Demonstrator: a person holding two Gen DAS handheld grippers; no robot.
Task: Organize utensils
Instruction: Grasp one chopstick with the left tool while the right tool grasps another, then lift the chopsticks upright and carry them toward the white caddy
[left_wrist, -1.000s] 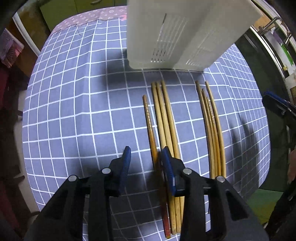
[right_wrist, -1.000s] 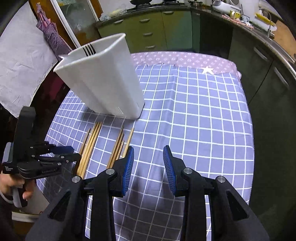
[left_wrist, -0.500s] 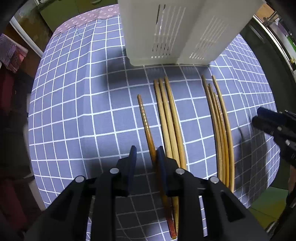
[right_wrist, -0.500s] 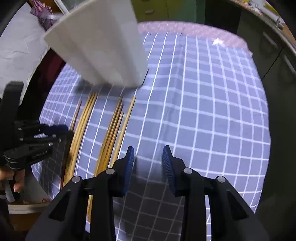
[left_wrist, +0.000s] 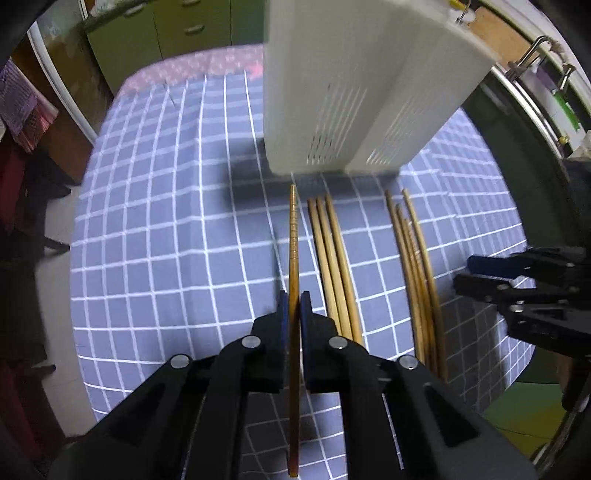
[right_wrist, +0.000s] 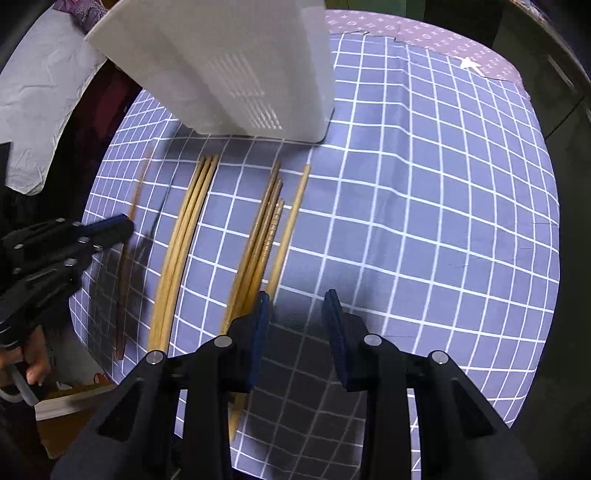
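While left tongs (left_wrist: 294, 306) clamp dark chopstick (left_wrist: 293, 236) | right tongs (right_wrist: 295, 314) closing, empty, beside pale chopsticks (right_wrist: 258, 251)

Dim indoor light from above; soft shadows fall on the surface (right_wrist: 424, 192). Strong fisheye bending, dark corners, motion blur at left.

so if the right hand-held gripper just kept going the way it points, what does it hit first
Probably the checked tablecloth: the right hand-held gripper points steeply down at bare cloth, its closing jaws empty. The nearest chopstick lies just left of that line, though depth is unclear.
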